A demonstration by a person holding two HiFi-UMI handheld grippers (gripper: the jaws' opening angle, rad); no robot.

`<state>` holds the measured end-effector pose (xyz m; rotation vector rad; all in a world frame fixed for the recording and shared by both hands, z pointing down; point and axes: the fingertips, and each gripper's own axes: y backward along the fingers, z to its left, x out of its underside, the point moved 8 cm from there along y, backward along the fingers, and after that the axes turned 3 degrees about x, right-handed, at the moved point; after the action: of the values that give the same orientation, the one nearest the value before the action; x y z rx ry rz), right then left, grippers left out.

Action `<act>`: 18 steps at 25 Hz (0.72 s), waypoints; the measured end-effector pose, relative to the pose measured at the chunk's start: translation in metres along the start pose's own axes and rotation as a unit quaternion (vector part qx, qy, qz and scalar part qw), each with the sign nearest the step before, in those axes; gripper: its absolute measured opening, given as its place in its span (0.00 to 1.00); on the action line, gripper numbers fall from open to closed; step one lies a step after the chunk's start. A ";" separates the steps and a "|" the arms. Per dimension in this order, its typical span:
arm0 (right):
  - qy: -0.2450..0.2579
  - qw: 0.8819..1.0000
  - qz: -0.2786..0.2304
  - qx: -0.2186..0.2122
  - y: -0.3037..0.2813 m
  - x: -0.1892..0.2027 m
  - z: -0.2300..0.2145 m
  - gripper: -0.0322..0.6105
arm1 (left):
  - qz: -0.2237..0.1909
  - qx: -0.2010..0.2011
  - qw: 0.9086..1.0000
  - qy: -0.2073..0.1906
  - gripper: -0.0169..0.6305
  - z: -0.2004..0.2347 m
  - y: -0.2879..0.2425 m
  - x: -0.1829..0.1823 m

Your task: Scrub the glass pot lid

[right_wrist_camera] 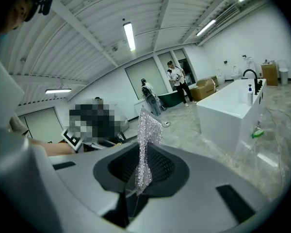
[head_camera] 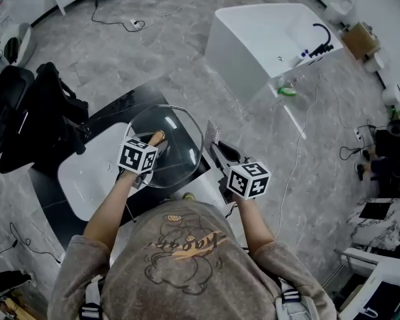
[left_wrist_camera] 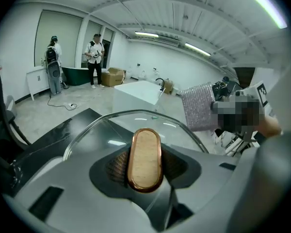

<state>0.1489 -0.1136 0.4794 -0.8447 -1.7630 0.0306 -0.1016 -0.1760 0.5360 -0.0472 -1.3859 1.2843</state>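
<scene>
left gripper (left_wrist_camera: 144, 165) clamps the oval wooden knob (left_wrist_camera: 145, 155), round clear glass pot lid (left_wrist_camera: 136, 122) spread beyond its jaws. right gripper (right_wrist_camera: 143, 173) pinches a silvery mesh scouring cloth (right_wrist_camera: 148, 137) beside the rim; best to brace lid, press cloth flat.

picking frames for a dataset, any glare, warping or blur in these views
Head view: sharp and evenly lit, with lamp streaks glaring on the lid. Left gripper view: strong fisheye bending, dark corners, lamp reflections on the lid, handle crisp. Right gripper view: same bending, cloth sharp.
</scene>
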 end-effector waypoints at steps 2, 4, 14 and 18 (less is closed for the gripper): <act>-0.002 1.000 -0.001 -0.004 0.002 0.001 0.000 0.16 | 0.024 -0.003 1.000 -0.013 0.31 0.001 -0.014 0.003; -0.004 1.000 -0.003 -0.006 0.003 0.003 0.001 0.16 | 0.045 -0.005 0.999 -0.024 0.31 0.002 -0.026 0.006; -0.020 1.000 -0.002 -0.007 0.008 0.012 -0.001 0.16 | 0.110 -0.026 0.992 -0.060 0.31 -0.002 -0.060 0.018; -0.024 1.000 0.000 -0.006 0.009 0.015 -0.004 0.16 | 0.116 -0.029 0.991 -0.062 0.31 -0.003 -0.065 0.019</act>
<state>0.1553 -0.0996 0.4896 -0.8603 -1.8096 0.0403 -0.0655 -0.1868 0.5923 -0.1740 -1.5591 1.4585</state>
